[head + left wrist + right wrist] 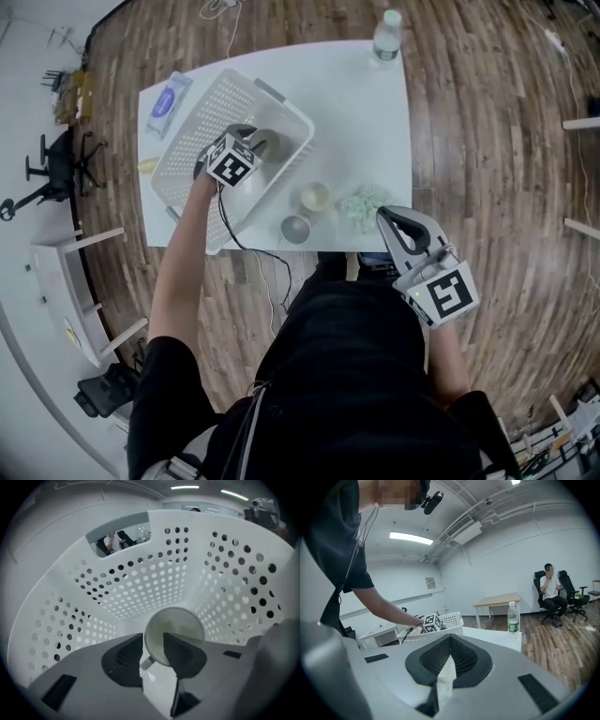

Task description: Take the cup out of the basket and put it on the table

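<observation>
Reaching step: the left gripper hangs inside the basket on the table's left, jaws half open astride the rim of the cup, not clamped. Next, I'd judge: pinch, lift clear, set it on the table (right gripper closed, empty).

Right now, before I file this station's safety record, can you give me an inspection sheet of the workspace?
Surface: white table, basket on it.
Job's things: cup inside the basket, not yet out.
Clutter: cream bowl, grey bowl, green wad, bottle, packet.
Grippers: left tongs open astride the cup's rim; right tongs shut, empty.
Cables: black cable hanging from left tongs.
Surroundings: wood floor; seated person in the background.
</observation>
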The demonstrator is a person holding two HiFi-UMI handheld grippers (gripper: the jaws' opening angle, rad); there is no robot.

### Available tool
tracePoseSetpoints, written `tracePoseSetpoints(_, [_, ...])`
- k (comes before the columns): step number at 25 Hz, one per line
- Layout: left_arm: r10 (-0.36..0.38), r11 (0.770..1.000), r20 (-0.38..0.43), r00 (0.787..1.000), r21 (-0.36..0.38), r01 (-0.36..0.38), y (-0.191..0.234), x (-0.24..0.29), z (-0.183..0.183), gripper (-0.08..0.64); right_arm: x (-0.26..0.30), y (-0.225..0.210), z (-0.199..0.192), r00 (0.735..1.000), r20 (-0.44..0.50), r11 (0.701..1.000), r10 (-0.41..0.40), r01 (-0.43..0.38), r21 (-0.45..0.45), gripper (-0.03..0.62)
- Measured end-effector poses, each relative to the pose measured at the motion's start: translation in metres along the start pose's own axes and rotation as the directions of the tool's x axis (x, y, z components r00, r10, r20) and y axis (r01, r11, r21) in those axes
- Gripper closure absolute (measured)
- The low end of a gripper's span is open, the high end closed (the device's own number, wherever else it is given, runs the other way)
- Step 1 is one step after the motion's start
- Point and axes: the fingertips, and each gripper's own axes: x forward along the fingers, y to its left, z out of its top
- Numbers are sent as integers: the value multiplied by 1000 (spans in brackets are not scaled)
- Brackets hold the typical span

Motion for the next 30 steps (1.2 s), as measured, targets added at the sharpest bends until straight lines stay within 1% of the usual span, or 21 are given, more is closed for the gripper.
tracePoseSetpoints(2, [11,1000,-20,1000,26,-11,1,5,-1,433,1,-2,-1,1000,-15,1000,0,0,1,569])
tracePoseSetpoints(3, [22,999,-21,1000,26,-21,3,5,0,477,1,-2,-1,1000,-13,1000,2,-2,0,568])
tracePoseSetpoints(4, [27,999,-20,999,20,-27,6,5,1,502,1,-3,-1,1000,-8,1000,6,-6,0,569])
tracePoseSetpoints(5, [24,1000,-20,1000,14,-24,7,5,3,509,1,-3,-2,1000,-6,1000,8,-8,0,569])
tracePoseSetpoints(8, [5,1000,-30,1000,9,-5,6,5,4,519,2,-3,-3,1000,-11,1000,12,-12,4,568])
tracePoseSetpoints(11, [-7,1000,-29,1000,-27,6,5,1,4,526,4,-4,-4,1000,-14,1000,18,-17,5,568])
tracePoseSetpoints(14, [14,998,-14,1000,-69,-15,8,-9,3,532,6,-3,-3,1000,-9,1000,28,-28,2,569])
tracePoseSetpoints(18, [49,994,-14,999,-93,-50,14,-25,-5,532,10,1,-1,999,-4,999,44,-44,-11,569])
tracePoseSetpoints(22, [88,987,25,996,-138,-83,21,-53,-5,532,12,5,4,999,5,999,46,-46,-23,568])
tracePoseSetpoints(25, [116,982,71,991,-160,-104,27,-81,5,534,13,8,6,999,13,998,48,-48,-30,568])
tracePoseSetpoints(27, [126,982,101,987,-156,-110,34,-99,14,534,16,10,7,999,15,998,51,-51,-36,568])
tracePoseSetpoints(30, [136,985,129,982,-122,-121,40,-126,31,534,19,16,10,998,22,998,52,-51,-46,569])
